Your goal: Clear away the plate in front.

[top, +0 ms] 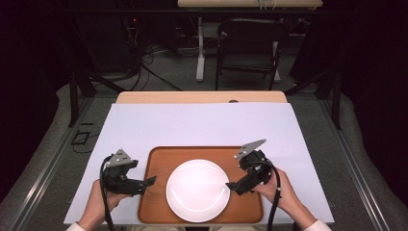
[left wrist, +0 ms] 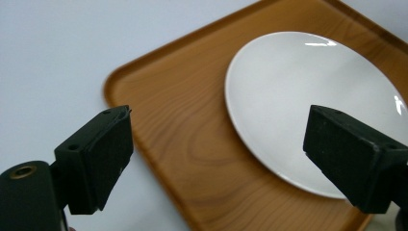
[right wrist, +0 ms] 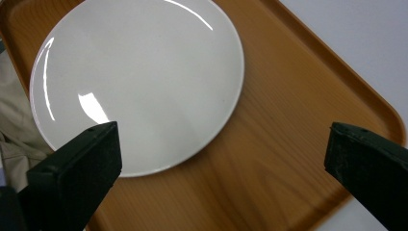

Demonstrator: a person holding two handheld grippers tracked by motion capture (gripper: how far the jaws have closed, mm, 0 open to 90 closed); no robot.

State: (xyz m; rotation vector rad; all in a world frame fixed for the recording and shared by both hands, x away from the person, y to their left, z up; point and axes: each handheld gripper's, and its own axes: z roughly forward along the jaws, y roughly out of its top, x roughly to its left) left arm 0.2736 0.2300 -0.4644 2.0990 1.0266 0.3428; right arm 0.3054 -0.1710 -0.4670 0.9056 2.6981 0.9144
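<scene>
On the bench (top: 202,120), under white sheet: wooden tray (top: 156,192), one; white plate (top: 197,190), one, empty, lying flat at tray centre. Left hand-held gripper (top: 150,182): jaws spread wide, holding nothing, beside tray's left edge. Right hand-held gripper (top: 232,186): jaws wide, holding nothing, beside plate's right rim. Step judged: plate set down, both released. Next move likely calls for clearing away.
</scene>
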